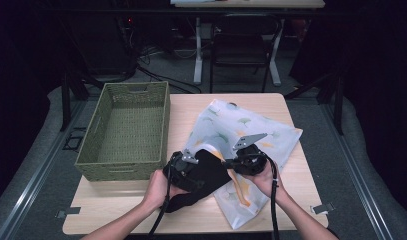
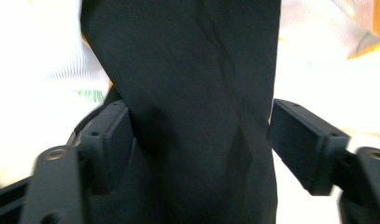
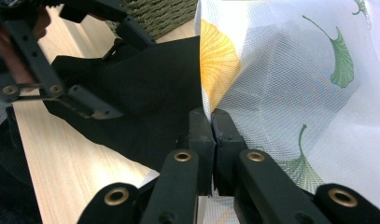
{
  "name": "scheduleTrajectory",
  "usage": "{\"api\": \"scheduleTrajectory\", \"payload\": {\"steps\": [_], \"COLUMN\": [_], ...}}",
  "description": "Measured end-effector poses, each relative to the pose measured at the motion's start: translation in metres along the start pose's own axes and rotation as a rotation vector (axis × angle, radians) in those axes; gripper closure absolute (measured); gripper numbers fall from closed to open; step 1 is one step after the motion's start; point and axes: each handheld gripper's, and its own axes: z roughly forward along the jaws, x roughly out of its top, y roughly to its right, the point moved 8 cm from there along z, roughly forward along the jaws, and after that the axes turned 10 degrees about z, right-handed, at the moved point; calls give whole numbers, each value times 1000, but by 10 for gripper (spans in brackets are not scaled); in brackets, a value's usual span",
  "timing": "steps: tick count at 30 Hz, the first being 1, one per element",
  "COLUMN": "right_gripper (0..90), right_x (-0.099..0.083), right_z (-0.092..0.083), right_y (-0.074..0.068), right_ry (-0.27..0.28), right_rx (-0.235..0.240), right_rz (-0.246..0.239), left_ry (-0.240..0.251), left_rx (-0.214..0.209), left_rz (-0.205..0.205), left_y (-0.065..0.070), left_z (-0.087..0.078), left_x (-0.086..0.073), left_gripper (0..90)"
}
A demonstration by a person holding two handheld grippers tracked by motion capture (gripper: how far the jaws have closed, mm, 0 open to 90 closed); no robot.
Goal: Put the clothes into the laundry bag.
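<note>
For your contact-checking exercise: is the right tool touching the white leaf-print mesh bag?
Touching. In the right gripper view, the right tool has its jaws shut on an edge of the mesh bag.

Overhead forward-down view, two close claw-mounted views, sharing black cloth (image 1: pixel 203 175).

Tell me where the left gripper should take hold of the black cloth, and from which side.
Probably the free end nearest the person, approached from that side. The black cloth lies flat on the table, its far end tucked into the mesh bag, whose edge the right gripper pinches. The left gripper already straddles a narrow stretch, jaws apart.
</note>
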Motion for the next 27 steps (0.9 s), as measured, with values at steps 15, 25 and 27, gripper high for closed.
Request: {"api": "scheduleTrajectory", "payload": {"steps": [15, 25, 27], "right_gripper": [889, 889, 889], "right_x": [-1, 2, 1], "right_z": [3, 1, 2], "right_y": [-4, -5, -5], "right_ry": [-10, 1, -2], "right_rx": [2, 14, 15], "right_rz": [-15, -5, -5], "left_ry": [-1, 34, 11], "left_rx": [-31, -23, -37], "left_rz": [45, 39, -2], "left_y": [1, -3, -3], "left_z": [21, 15, 20], "left_x": [-13, 5, -1], "left_gripper": [793, 692, 493]}}
